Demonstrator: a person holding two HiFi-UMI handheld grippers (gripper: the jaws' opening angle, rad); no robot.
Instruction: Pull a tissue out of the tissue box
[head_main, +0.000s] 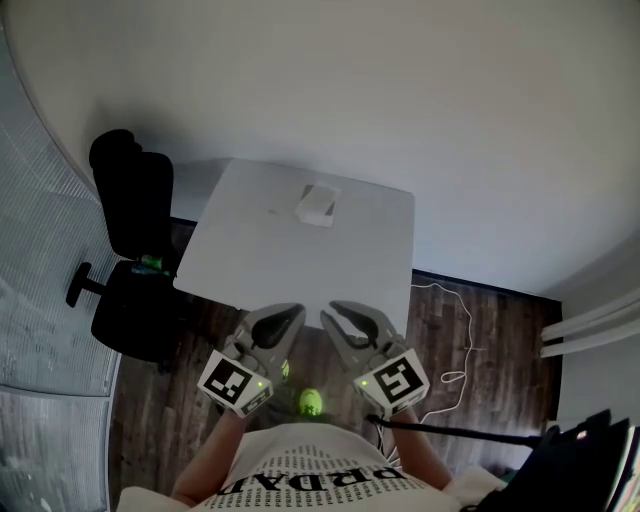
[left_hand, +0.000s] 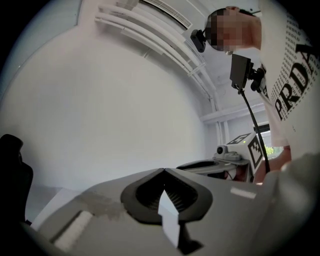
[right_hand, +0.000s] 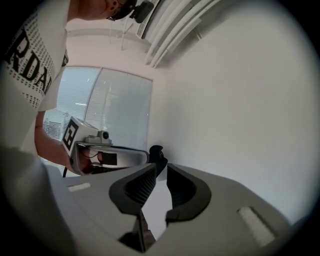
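Note:
The white tissue box (head_main: 317, 205) stands on the far half of a white table (head_main: 250, 260), a tissue peeking from its top. Both grippers hover side by side just short of the table's near edge, well away from the box. My left gripper (head_main: 293, 314) has its tips touching, shut with nothing in it; the left gripper view shows the jaws meeting at the left gripper (left_hand: 163, 171). My right gripper (head_main: 338, 314) is open by a narrow gap, and the right gripper view shows only table through the right gripper (right_hand: 161, 169). The box is hidden in both gripper views.
A black office chair (head_main: 130, 250) stands against the table's left side. Dark wood floor (head_main: 470, 310) lies around, with a thin cable (head_main: 455, 335) to the right. Black gear (head_main: 590, 450) sits at the bottom right. A glass wall (head_main: 40, 300) runs along the left.

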